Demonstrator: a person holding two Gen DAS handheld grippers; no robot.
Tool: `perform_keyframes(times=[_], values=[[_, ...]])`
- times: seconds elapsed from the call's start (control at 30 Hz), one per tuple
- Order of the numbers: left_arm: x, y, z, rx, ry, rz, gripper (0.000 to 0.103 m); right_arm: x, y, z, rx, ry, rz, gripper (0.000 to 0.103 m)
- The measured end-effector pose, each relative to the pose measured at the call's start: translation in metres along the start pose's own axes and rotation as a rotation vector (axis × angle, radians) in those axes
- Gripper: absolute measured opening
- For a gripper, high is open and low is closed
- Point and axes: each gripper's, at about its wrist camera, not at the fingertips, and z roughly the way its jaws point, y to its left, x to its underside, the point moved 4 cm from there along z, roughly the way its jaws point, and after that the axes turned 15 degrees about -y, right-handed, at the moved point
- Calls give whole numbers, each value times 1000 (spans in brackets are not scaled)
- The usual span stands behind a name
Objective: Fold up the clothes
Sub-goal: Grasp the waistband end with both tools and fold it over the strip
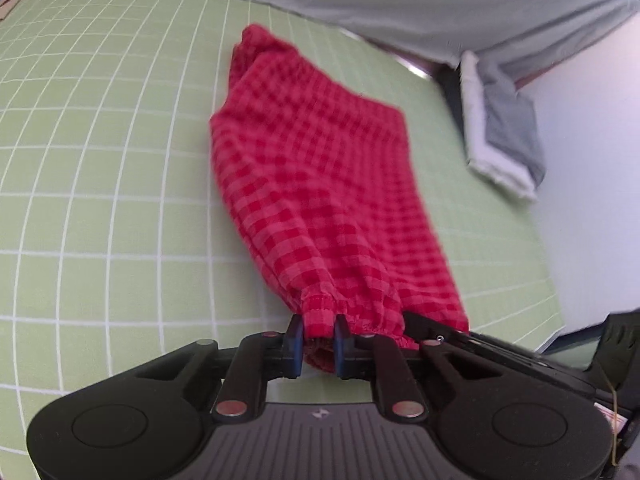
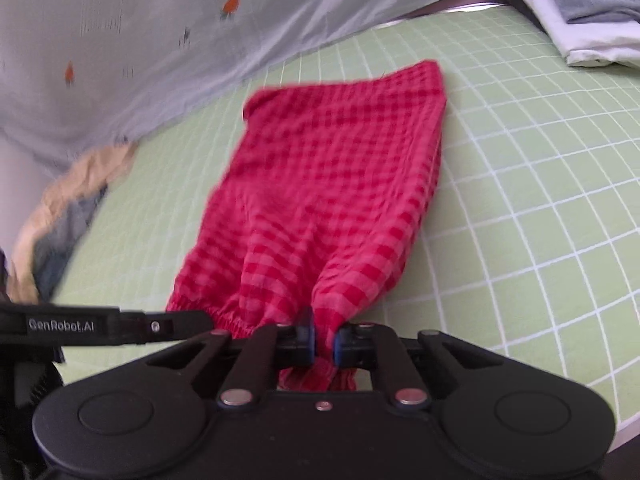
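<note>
Red checked garment (image 1: 320, 184) lies lengthwise on the green grid mat (image 1: 100, 160), running toward 12 o'clock. Left gripper (image 1: 318, 344) and right gripper (image 2: 323, 340) each pinch its elastic hem. Blur suggests, perhaps, motion. Both should move level, keeping the hem taut, edges matched.

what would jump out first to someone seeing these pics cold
The red checked garment lying on the green grid mat dominates both views. Each tool, left and right, is clamped on its gathered elastic edge nearest the cameras. A pale blue sheet lies along the mat's far side.
</note>
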Motion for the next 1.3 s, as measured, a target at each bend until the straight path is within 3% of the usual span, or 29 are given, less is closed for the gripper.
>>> perform_keyframes(times=[0.27,0.57,0.83,0.93,1.0,1.07,1.13,1.2,1.3], values=[[-46,-31,-1,44,-117,29,15,-55,-7,-8,-66,-117,108,9],[-99,-46,22,39,-182,51,15,-111,-10,20,-71,-216,87,9],[-134,-30,84,4,-105,51,19,-134,-33,76,-23,-137,164,13],[-155,-16,113,-33,-88,19,21,-145,-45,104,10,-106,208,21],[-174,-7,125,-74,-116,7,35,-158,-53,120,38,-117,227,31],[-191,0,128,-115,-179,16,60,-171,-61,133,69,-148,240,38],[-204,8,126,-156,-238,14,75,-179,-66,140,111,-188,223,45],[-208,17,124,-188,-259,5,76,-181,-70,145,144,-191,193,49],[-195,29,127,-218,-210,7,77,-170,-74,150,179,-157,139,56]])
